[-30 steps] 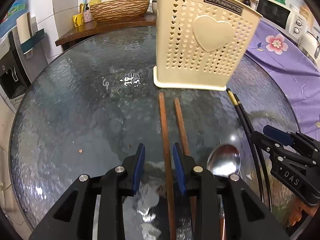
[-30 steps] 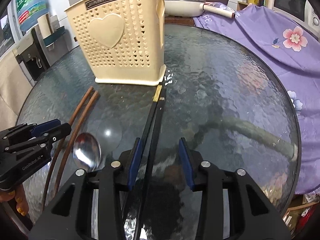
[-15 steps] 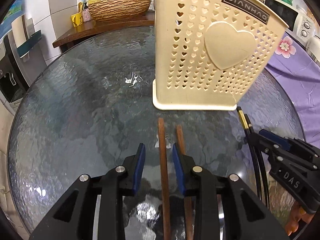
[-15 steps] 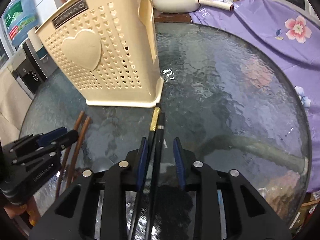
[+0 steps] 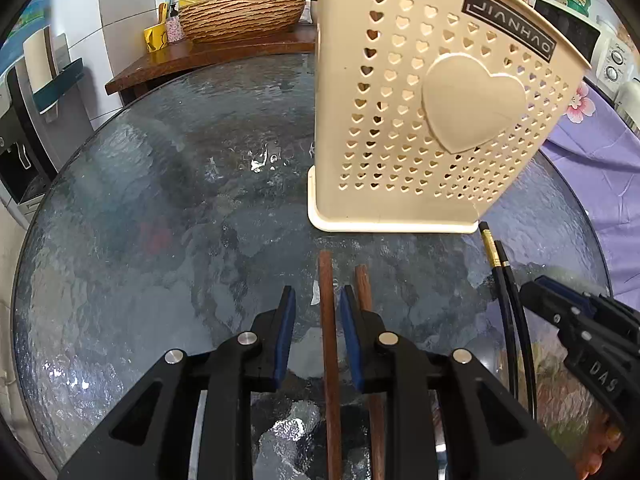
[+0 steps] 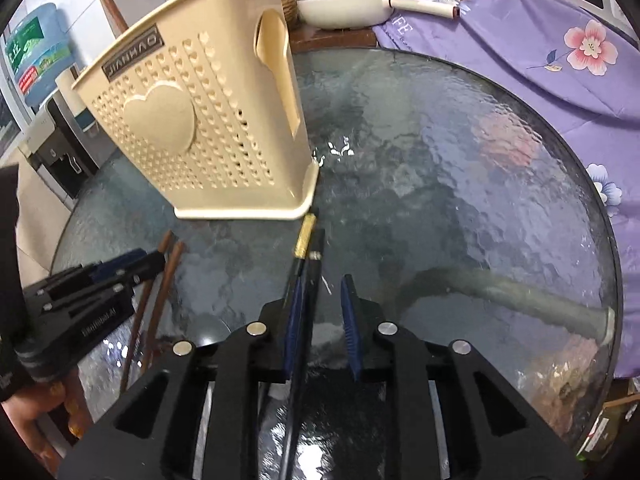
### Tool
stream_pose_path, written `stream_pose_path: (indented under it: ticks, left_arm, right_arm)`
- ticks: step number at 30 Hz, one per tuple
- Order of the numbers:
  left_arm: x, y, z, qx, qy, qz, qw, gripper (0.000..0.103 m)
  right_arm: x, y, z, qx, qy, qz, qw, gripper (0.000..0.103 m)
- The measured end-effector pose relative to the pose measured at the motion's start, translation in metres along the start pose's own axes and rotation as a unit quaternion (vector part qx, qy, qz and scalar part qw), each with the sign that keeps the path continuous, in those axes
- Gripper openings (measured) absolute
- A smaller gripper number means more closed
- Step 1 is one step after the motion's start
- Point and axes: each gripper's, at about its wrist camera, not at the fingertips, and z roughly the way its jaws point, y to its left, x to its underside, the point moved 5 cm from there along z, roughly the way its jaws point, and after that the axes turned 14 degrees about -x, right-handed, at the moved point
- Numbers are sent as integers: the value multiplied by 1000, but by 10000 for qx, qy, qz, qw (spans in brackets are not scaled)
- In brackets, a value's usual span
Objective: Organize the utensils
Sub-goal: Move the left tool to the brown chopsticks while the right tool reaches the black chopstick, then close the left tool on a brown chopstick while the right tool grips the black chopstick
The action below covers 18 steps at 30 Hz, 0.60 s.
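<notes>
I am taking the cream utensil holder [image 5: 432, 120] as my landmark, standing upright on the glass table [image 5: 160, 220]. Just in front of its left corner, the brown wooden chopsticks [image 5: 329, 320] are lying side by side, tips near its base but not touching it. I am holding my left gripper [image 5: 316, 320] low and level over them, pointing toward the holder, its jaws parted: one stick is running between the blue pads [image 5: 286, 332], the other is lying just outside the right pad, and I cannot see either pad pressing on wood. I judge these sticks light, stiff and thin, likely to roll on the slick glass, so I would pinch both together near mid-length. In front of the holder's right corner, the black chopsticks [image 6: 308, 280], one with a gold band, are lying with their ends just beside its base. I am keeping my right gripper [image 6: 320, 320] low over them, aimed at the holder, jaws parted, with the pair lying against the left pad and a clear gap to the right one. They look smooth and slippery, so I would close gently and squarely across both.
</notes>
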Motion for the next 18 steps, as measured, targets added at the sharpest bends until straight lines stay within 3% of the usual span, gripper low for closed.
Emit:
stream_pose_path:
  ticks: [7,18]
  left_arm:
    - [3,-3,-2,-61,3,90,9999,23]
    - [0,-11,0,-224,-28,188,9996,19]
  right_arm:
    - [11,5,5,212,41,-145,9997,20]
    - [-5,11,22,528,-12,-245,9983,15]
